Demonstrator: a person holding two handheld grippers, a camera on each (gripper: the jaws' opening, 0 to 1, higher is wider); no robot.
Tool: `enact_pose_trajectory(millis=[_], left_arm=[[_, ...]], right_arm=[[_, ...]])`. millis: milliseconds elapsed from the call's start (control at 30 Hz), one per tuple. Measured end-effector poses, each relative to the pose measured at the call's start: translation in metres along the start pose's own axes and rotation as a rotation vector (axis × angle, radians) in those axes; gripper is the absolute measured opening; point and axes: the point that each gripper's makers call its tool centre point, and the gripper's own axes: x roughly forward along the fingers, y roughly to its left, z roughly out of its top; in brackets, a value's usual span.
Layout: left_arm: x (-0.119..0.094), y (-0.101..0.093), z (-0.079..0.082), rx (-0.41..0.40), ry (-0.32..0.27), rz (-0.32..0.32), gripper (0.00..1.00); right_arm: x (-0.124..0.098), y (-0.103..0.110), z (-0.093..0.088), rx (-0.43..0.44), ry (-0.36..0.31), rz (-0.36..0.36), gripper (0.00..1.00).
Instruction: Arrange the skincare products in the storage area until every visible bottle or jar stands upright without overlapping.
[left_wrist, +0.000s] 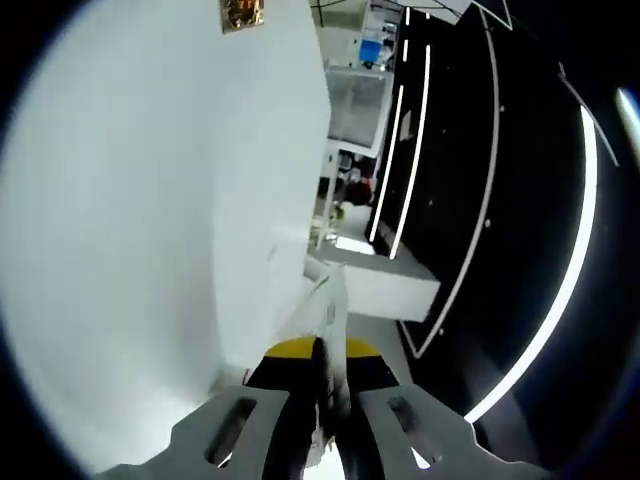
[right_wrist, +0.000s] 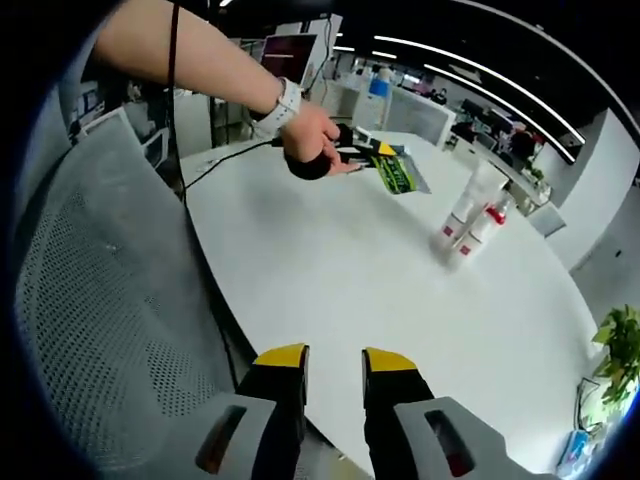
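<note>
In the right gripper view, the right hand-held gripper (right_wrist: 333, 362) rises from the bottom edge, its two yellow-tipped black jaws spread apart with nothing between them. It hovers over the near edge of a large round white table (right_wrist: 330, 270). A grey mesh office chair (right_wrist: 100, 300) sits just beside the table on the left.

Across the table stand two white plastic skincare bottles (right_wrist: 470, 222) with red labels, upright and close together, possibly touching. They are well apart from the open jaws.

At the far side, a person's hand (right_wrist: 310, 140) grips the left hand-held gripper (right_wrist: 372, 152), whose yellow tips appear to clamp a flat green and grey sachet (right_wrist: 398, 172) lying on or just above the table. A black cable trails from that hand.

In the left gripper view, the left gripper's jaws are pressed together on something thin and pale, hard to identify from this angle, with the white tabletop tilted steeply alongside.

The step in hand seems to be placing the sachet. To do it well, I would judge that the left gripper should set it down clear of the bottles, so nothing overlaps, and let go only once it rests steadily. The right gripper should approach the bottles slowly and low, since tall narrow bottles tip easily when nudged near the top.
</note>
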Motion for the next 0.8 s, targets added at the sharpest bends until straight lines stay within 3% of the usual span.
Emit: enact_pose_trajectory(millis=[267, 400, 700, 800], left_arm=[[0.011, 0.033, -0.006, -0.05, -0.044, 0.044, 0.0], [0.019, 0.04, -0.011, -0.048, -0.06, 0.055, 0.0], [0.022, 0.061, -0.018, 0.093, -0.074, 0.134, 0.0], [0.024, 0.067, -0.024, 0.164, -0.039, 0.176, 0.0]], right_arm=[[0.001, 0.002, -0.003, 0.0, 0.016, 0.014, 0.15], [0.002, 0.001, -0.005, 0.013, 0.028, 0.012, 0.15], [0.003, 0.003, -0.009, 0.02, 0.048, 0.025, 0.15], [0.004, 0.005, -0.011, 0.021, 0.055, 0.034, 0.16]])
